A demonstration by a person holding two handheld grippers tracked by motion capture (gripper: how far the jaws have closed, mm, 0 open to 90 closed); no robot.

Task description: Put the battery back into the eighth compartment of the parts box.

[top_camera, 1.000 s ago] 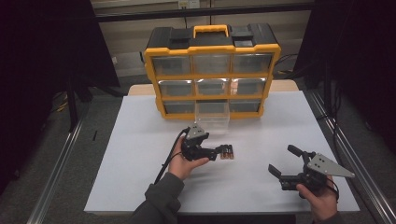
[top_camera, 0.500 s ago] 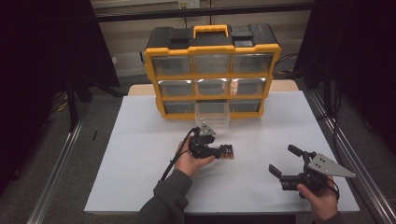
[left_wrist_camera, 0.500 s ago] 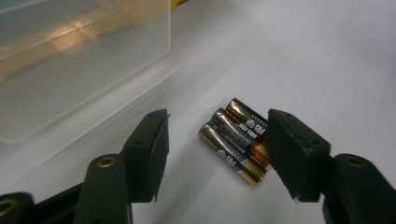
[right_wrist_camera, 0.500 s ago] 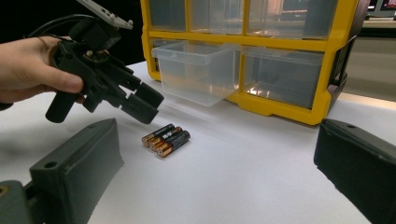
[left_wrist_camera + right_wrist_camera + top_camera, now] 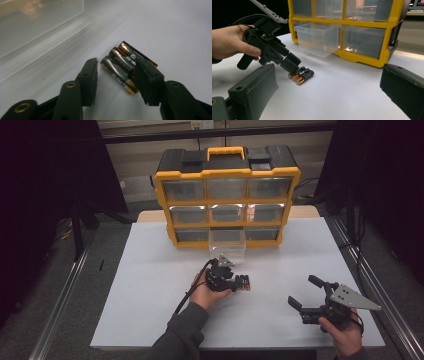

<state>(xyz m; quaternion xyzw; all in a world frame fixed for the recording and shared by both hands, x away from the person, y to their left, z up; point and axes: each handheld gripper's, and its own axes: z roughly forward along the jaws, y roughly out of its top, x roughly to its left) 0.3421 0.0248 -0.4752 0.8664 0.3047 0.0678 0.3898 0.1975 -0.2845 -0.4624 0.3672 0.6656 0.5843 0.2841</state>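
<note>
Three AA batteries (image 5: 242, 283) (image 5: 120, 66) (image 5: 301, 75) lie side by side on the white table (image 5: 150, 285), just in front of a clear drawer. My left gripper (image 5: 234, 282) (image 5: 117, 62) (image 5: 293, 66) points down at them. Its jaws have just been closing and straddle the batteries: one fingertip (image 5: 91, 68) stands a small gap away from the nearest battery, the other lies over the far side of the row. My right gripper (image 5: 302, 290) (image 5: 327, 75) rests open at the front right with nothing between its jaws.
A yellow and black organizer (image 5: 227, 195) (image 5: 342, 22) with clear drawers stands at the back. One clear drawer (image 5: 227, 242) (image 5: 37, 22) (image 5: 317, 37) from its bottom row is pulled out towards the batteries. A person's hands hold both grippers.
The left gripper has shifted slightly right onto the batteries, and its jaws have narrowed around them. The right gripper has kept still.
</note>
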